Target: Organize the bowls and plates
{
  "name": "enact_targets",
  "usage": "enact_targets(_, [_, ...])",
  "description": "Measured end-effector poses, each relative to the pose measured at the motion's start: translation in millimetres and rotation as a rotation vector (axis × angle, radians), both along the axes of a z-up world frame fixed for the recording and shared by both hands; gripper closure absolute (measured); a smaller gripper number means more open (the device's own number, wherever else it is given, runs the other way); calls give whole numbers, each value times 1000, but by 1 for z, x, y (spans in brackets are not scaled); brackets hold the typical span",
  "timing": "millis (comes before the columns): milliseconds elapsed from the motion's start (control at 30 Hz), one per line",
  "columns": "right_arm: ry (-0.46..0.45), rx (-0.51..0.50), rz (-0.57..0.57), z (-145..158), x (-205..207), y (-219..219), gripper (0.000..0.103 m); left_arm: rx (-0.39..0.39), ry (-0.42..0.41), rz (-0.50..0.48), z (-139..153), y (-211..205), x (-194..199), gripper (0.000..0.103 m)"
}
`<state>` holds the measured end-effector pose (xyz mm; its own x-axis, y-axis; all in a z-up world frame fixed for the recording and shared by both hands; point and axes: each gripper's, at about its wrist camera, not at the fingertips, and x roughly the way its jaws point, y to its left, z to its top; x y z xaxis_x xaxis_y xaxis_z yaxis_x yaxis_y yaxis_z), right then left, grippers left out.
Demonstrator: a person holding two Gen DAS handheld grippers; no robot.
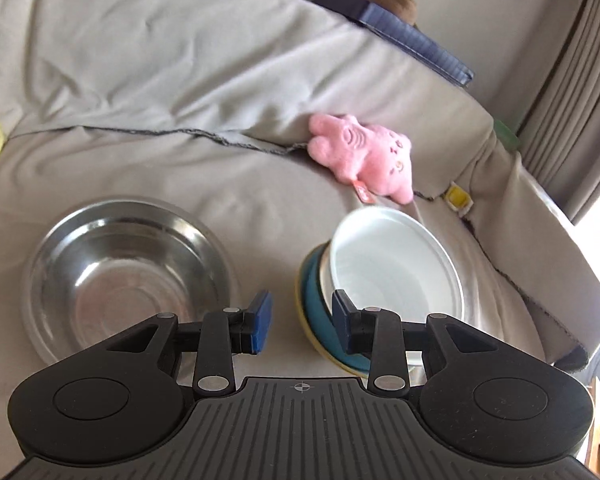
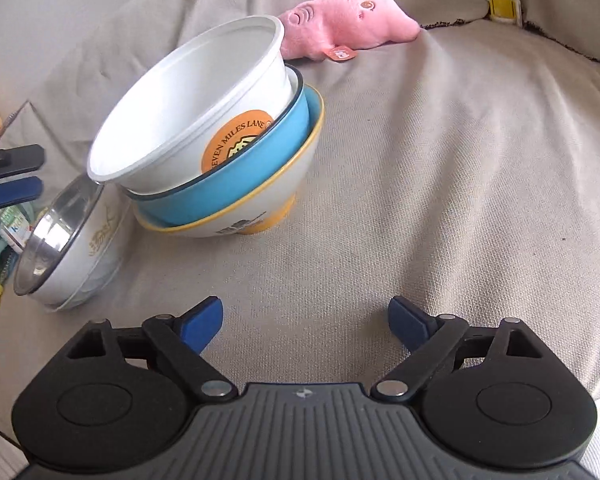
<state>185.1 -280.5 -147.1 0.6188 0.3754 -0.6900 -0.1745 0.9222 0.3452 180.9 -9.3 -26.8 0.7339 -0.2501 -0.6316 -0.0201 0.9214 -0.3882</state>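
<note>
Bowls: four | nested stack of three on the grey-covered sofa seat (image 2: 440,160): white plastic tub (image 2: 188,120) in blue bowl (image 2: 236,184) in yellow-rimmed white bowl (image 2: 256,216) | steel bowl (image 1: 128,272) just beside | one pink plush toy (image 2: 340,24) near seat's back edge | left tongs (image 1: 302,324) partly open, empty | right tongs (image 2: 306,326) wide, empty

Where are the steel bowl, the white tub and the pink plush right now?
steel bowl (image 1: 120,276): left wrist view, inner base.
white tub (image 2: 172,120): right wrist view, inside wall, top of the tilted stack.
pink plush (image 2: 352,20): right wrist view, body, behind the stack.
</note>
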Motion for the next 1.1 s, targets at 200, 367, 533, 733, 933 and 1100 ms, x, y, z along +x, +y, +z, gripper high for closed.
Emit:
enact_targets(200, [-18, 81, 17, -9, 1, -8, 0, 43, 29, -13, -2, -23, 9, 67])
enact_targets(367, [-7, 105, -10, -9, 3, -6, 0, 50, 17, -8, 7, -27, 16, 67])
enact_targets(533, [-8, 16, 51, 3, 0, 2, 9, 118, 3, -37, 15, -31, 28, 67])
enact_targets(733, [-308, -91, -89, 72, -11, -3, 0, 182, 20, -82, 21, -32, 48, 67])
enact_targets(933, [-288, 36, -98, 104, 42, -10, 5, 206, 47, -101, 25, -35, 61, 67])
enact_targets(1100, [-120, 30, -96, 74, 93, 7, 19, 223, 82, -115, 21, -42, 68, 67])
